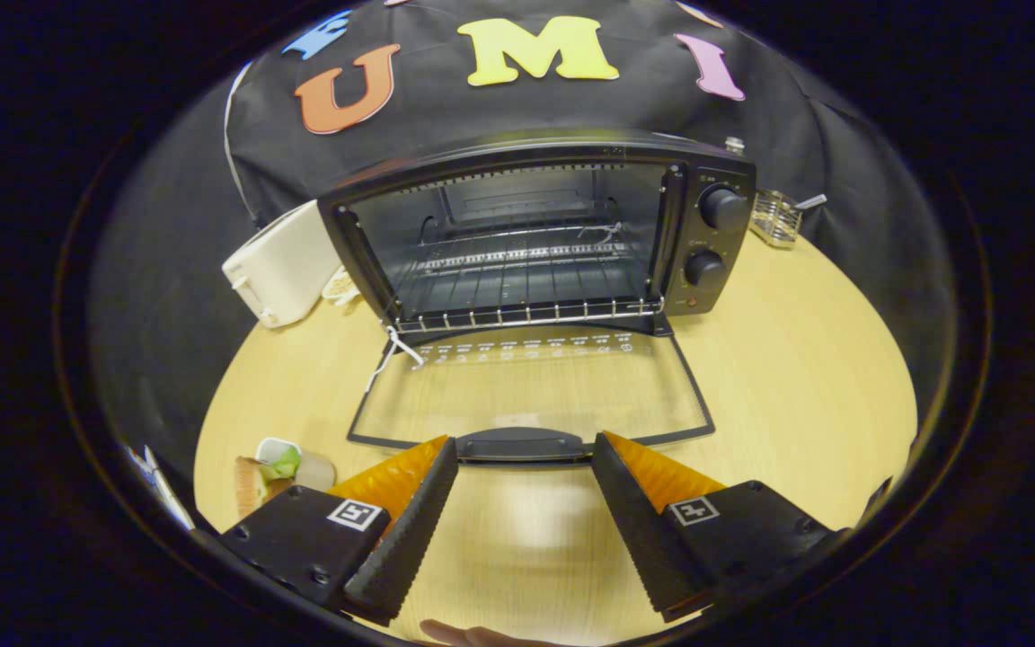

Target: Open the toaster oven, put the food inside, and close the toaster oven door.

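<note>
A black toaster oven (715,171) stands on the round wooden table (796,386), ahead of my fingers. Its glass door (531,395) is folded down flat toward me, and the wire rack (517,292) inside carries nothing. The door's dark handle (522,445) lies just beyond my fingertips, in line with the gap between them. My gripper (525,449) is open and holds nothing. The food, a sandwich (268,474) with green filling, lies on the table to the left of my left finger (410,530).
A white toaster (279,265) stands left of the oven. A small wire basket (776,218) sits behind the oven on its right. The two knobs (720,208) are on the oven's right panel. A fingertip (473,634) shows below my gripper. Bare tabletop lies right of the door.
</note>
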{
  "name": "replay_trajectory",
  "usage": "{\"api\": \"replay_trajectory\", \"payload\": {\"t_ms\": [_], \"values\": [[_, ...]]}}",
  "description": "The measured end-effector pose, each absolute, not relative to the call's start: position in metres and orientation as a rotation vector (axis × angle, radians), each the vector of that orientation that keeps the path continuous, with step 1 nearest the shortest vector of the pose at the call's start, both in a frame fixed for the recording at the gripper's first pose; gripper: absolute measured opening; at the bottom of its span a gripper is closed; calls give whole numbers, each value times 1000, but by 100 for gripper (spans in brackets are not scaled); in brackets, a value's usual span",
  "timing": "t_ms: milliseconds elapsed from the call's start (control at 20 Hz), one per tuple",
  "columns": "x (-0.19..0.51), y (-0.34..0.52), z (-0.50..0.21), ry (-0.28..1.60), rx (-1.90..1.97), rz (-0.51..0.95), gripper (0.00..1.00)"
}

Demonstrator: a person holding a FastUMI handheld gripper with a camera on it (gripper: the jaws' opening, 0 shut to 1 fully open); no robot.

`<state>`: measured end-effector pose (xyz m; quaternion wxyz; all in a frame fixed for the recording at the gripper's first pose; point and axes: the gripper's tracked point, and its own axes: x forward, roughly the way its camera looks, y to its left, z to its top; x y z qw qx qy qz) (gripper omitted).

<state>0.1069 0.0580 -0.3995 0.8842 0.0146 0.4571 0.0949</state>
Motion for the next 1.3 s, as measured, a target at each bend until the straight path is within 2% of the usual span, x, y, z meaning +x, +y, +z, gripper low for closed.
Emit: {"api": "replay_trajectory", "payload": {"t_ms": [300,600,950,1050,1200,1300], "values": [[57,117,-372,1097,207,528,100],[7,173,-362,1258,328,813,93],[6,192,-372,1315,355,777,79],[6,195,-376,1330,371,764,71],[8,193,-376,1340,386,754,51],[7,193,-376,1356,407,751,47]]}}
